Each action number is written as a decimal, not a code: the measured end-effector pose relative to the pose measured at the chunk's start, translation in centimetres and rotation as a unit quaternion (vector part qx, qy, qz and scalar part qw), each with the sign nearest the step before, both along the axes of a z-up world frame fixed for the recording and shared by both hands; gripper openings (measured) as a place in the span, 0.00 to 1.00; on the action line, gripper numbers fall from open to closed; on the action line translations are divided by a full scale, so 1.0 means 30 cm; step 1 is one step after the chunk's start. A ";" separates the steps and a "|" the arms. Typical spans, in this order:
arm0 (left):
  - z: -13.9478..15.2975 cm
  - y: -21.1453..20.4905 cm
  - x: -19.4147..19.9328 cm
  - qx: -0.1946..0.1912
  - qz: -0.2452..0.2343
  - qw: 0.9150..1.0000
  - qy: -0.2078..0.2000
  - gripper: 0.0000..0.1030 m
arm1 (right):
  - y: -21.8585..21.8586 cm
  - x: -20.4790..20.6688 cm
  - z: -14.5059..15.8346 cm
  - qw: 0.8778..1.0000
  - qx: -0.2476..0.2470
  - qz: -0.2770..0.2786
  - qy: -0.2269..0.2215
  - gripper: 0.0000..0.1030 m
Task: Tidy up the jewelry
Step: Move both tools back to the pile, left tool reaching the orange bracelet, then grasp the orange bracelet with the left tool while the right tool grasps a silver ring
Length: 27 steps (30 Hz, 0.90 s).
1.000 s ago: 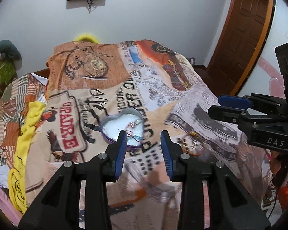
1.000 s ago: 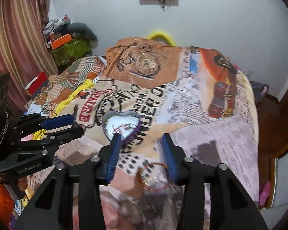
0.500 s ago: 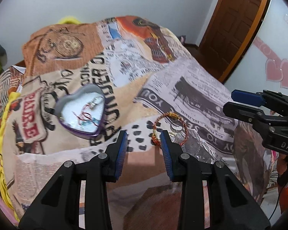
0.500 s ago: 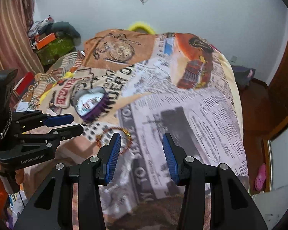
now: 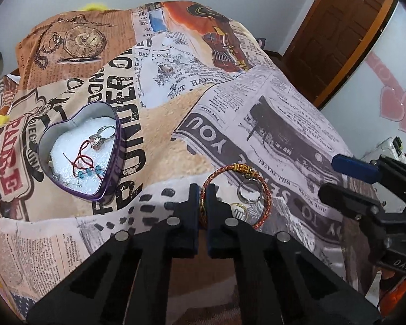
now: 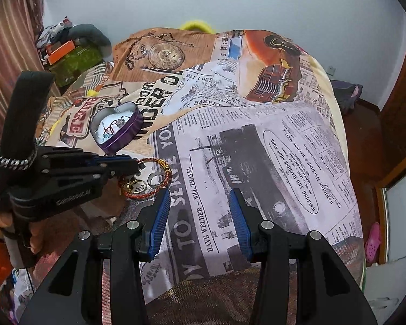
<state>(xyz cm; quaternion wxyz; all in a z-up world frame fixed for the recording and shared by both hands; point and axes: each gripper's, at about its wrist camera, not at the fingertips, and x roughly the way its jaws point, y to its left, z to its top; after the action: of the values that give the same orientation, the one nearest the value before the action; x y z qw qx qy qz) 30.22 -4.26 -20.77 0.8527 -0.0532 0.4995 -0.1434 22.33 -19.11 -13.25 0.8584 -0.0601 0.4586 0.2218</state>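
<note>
Red-and-gold woven bangle (image 5: 265, 189), lying on the newspaper-print bedspread (image 5: 284, 113), is pinched at its near-left rim by my left gripper (image 5: 202, 199), whose fingers have closed on the cord; a silver ring (image 5: 248, 191) and a gold ring (image 5: 238, 211) lie loose inside its loop. My right gripper (image 6: 200, 216) hovers with its fingers spread wide and holding nothing, just beside the bangle as seen from its own camera. The heart-shaped tin (image 5: 113, 173), well to the left, already holds a stone-set ring (image 5: 101, 138) and a red cord with blue beads (image 5: 88, 166) on white padding. To do this step well, I judge the lift should be straight up and slow, so the bangle clears both loose rings without dragging them, then travel leftward and release low over the padding; a thin rim grip could slip if tilted.
</note>
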 end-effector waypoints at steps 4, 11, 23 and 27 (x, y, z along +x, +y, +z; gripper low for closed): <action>0.023 0.017 -0.011 -0.009 0.005 1.000 -0.011 0.02 | 0.009 0.001 -0.005 1.000 -0.001 0.007 0.004 0.40; 0.108 0.091 -0.062 -0.028 0.022 0.998 -0.048 0.02 | 0.072 0.003 -0.020 0.999 -0.019 0.035 0.003 0.40; 0.088 0.195 -0.121 0.000 0.036 0.998 -0.058 0.02 | 0.157 0.073 -0.089 0.998 -0.010 0.052 0.041 0.40; 0.066 0.206 -0.121 -0.007 0.040 0.998 -0.053 0.02 | 0.175 0.075 -0.107 0.997 -0.018 0.059 0.045 0.40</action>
<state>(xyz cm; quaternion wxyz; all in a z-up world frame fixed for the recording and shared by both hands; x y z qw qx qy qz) 26.58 1.92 -18.79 0.8825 -0.0716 0.4502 -0.1152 24.57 -13.85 -16.46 0.8213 -0.0925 0.4961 0.2661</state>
